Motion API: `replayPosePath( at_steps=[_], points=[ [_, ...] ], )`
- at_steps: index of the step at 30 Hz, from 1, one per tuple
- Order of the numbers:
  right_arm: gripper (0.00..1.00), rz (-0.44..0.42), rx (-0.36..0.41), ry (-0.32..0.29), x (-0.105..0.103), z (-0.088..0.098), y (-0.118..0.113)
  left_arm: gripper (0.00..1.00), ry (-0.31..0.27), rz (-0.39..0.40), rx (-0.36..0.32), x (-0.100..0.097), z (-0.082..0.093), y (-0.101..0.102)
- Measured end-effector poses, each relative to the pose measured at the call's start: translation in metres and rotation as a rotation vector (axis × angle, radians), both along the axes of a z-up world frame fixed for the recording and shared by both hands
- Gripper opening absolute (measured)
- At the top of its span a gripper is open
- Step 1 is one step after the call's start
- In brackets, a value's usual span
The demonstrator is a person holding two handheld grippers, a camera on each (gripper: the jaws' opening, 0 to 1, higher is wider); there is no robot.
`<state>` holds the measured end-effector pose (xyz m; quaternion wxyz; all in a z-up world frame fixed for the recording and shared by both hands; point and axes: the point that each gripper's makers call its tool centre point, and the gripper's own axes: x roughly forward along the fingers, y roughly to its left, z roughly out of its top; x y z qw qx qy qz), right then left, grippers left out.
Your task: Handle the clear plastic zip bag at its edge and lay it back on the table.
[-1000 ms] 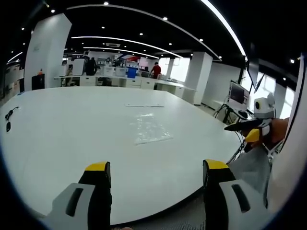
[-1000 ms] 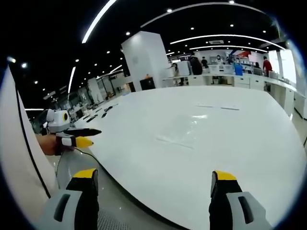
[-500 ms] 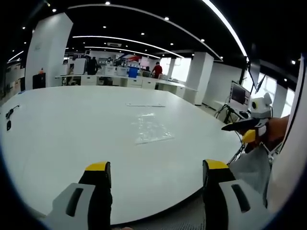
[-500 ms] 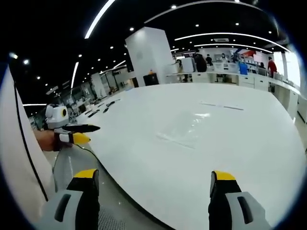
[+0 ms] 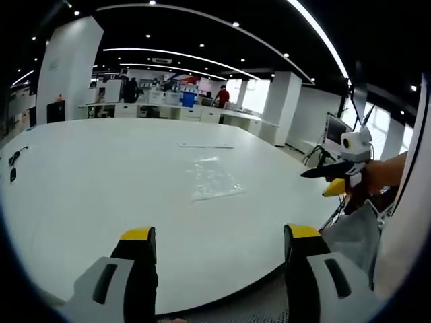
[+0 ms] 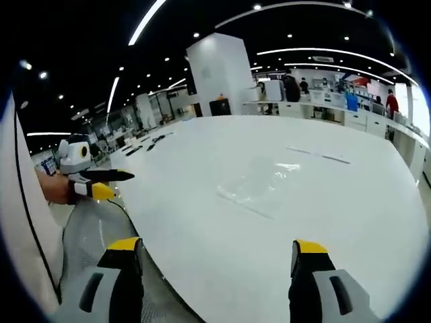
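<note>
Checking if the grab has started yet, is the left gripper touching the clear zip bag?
Apart. In the left gripper view, bare white table separates the open left gripper from the clear zip bag, which lies flat farther out.

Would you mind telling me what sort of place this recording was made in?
Probably a large open-plan office or lab: a big white table with a clear zip bag lying on it, rows of desks with people behind, white pillars, and strip lights on a dark ceiling.

Clear zip bag [image 5: 213, 180] lies flat on the white table [image 5: 87, 182], well beyond the left gripper [image 5: 219, 237], jaws apart
</note>
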<state>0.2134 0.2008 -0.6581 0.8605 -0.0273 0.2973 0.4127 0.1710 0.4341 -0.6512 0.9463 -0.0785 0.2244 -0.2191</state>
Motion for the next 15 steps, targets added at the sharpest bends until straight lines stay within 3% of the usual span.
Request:
replayPosePath(
  at_steps=[15],
  points=[
    [0.84, 0.074, -0.038, 0.005, 0.037, -0.020, 0.017, 0.76, 0.007, 0.020, 0.013, 0.001, 0.003, -0.003]
  ],
)
